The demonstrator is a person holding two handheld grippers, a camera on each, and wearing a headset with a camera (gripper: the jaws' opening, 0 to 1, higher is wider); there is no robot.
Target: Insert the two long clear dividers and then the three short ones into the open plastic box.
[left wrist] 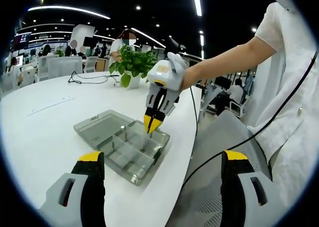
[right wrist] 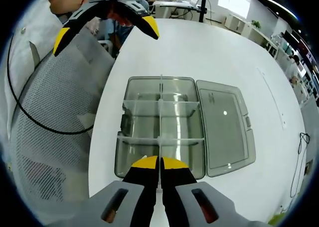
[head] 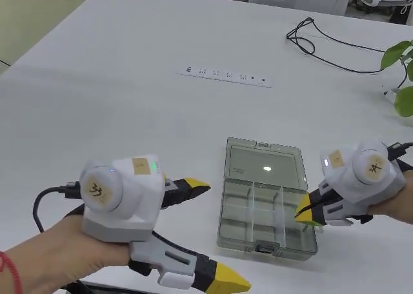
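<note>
At the right side of the box, your right gripper (head: 303,213) points down with its yellow-tipped jaws pressed together. In the right gripper view only a hairline gap shows between them. A thin clear edge runs up to the tips there, but I cannot tell whether the jaws actually pinch it. Your left gripper (head: 211,235) sits low and near you, well apart from the box, jaws spread wide with nothing between them. Your left hand (head: 58,249) wraps its white housing, and your right hand (head: 395,207) grips the other.

The smoky grey translucent plastic box (head: 245,244) lies on the white tabletop (head: 129,81) between the two grippers, closer to the right one. Its flat hinged lid (head: 264,162) is thrown fully open and lies on the table on the side away from you.

Inside the tray, the two long clear dividers (right wrist: 139,102) stand upright and parallel. They span from the front wall to the hinge side. The short clear dividers (right wrist: 160,90) stand in one line across them, and the nearest piece in the right gripper view ends under the jaw tips. Together they split the tray into six compartments. A light reflects as a bright spot on the lid.

Farther off, a white power strip (head: 226,75) lies flat on the table. A looped black cable (head: 322,49) trails beyond the box, and a green leafy plant (head: 403,75) sits at the right edge.
</note>
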